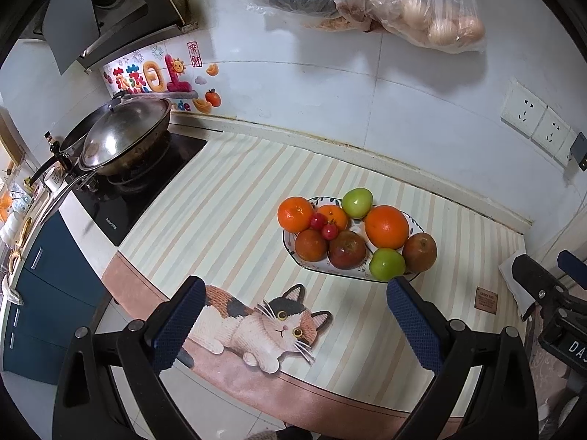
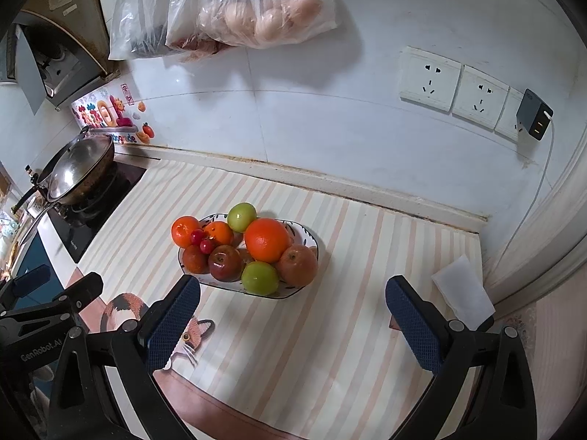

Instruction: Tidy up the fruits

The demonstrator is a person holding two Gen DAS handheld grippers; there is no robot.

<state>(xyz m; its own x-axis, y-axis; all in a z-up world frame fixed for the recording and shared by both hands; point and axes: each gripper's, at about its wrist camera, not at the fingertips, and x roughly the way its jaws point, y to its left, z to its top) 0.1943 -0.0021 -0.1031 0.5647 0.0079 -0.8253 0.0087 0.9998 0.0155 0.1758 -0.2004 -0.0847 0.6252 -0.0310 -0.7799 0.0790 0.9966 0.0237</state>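
Observation:
A patterned oval plate (image 1: pixel 415 222) (image 2: pixel 298 228) sits on the striped mat and holds a heap of fruit: a big orange (image 1: pixel 386 226) (image 2: pixel 266 239), smaller oranges (image 1: pixel 295 214), green fruits (image 1: pixel 357 202) (image 2: pixel 259 278), dark red apples (image 1: pixel 347 249) (image 2: pixel 225 262) and two small red cherries (image 1: pixel 323 226). My left gripper (image 1: pixel 297 293) is open and empty, hanging above the mat in front of the plate. My right gripper (image 2: pixel 293 295) is open and empty, also just in front of the plate.
A wok with a lid (image 1: pixel 124 135) stands on the stove at the left. Plastic bags (image 2: pixel 256 7) hang on the wall above. Wall sockets (image 2: pixel 455 88) with a charger are at the right. A white tissue (image 2: pixel 464 293) lies at the mat's right edge.

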